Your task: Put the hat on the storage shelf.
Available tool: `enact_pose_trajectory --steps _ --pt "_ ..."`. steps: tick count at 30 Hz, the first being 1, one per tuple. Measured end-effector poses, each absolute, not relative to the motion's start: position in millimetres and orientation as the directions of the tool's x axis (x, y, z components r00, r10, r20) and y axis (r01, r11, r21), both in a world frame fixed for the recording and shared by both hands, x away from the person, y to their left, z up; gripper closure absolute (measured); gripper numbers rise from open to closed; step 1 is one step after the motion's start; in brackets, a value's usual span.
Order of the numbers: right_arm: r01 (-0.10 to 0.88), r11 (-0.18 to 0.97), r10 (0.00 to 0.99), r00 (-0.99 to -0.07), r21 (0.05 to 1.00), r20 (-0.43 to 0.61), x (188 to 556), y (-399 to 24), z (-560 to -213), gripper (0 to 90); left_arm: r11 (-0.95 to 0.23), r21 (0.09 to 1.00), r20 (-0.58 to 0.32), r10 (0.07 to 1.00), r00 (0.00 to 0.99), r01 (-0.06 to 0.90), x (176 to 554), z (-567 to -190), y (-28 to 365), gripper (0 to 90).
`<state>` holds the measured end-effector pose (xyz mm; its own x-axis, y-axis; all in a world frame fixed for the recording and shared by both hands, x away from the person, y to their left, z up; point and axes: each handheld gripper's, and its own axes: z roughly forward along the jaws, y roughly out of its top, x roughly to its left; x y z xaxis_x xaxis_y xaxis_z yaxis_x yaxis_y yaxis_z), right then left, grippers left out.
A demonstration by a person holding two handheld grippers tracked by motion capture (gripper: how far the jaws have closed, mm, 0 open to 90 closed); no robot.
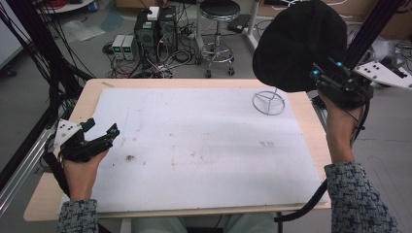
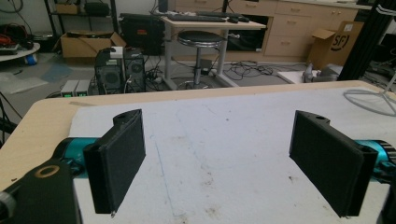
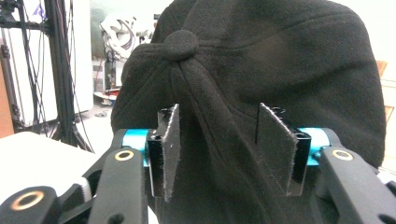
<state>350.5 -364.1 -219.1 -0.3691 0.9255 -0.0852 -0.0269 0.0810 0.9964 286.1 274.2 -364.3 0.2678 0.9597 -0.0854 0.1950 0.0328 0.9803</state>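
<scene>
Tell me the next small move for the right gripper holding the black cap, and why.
Probably lower the round black fabric cap a little toward the top of the wire stand with the ring base. The right gripper holds the cap's fabric between its fingers, raised above the stand at the table's far right, while the left gripper rests open and away.

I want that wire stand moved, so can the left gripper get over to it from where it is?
Probably yes. The left gripper is open and holds nothing, and bare white mat lies between it and the wire stand. The black cap in the right gripper hangs just above, which may crowd it.
</scene>
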Motion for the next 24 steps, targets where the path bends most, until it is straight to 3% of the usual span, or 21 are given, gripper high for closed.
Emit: enact_pose_trajectory --steps 14,24 --pt "-0.023 0.091 0.890 -0.446 0.996 -0.092 313.9 -359.6 -237.6 30.4 0.027 0.980 -0.082 0.956 0.281 0.195 289.8 -365.4 269.2 18.4" --pt "0.014 0.126 0.840 -0.533 0.992 -0.099 271.4 -344.2 -294.1 19.5 0.020 0.980 -0.078 0.954 0.289 0.197 289.5 -366.9 265.8 18.5"
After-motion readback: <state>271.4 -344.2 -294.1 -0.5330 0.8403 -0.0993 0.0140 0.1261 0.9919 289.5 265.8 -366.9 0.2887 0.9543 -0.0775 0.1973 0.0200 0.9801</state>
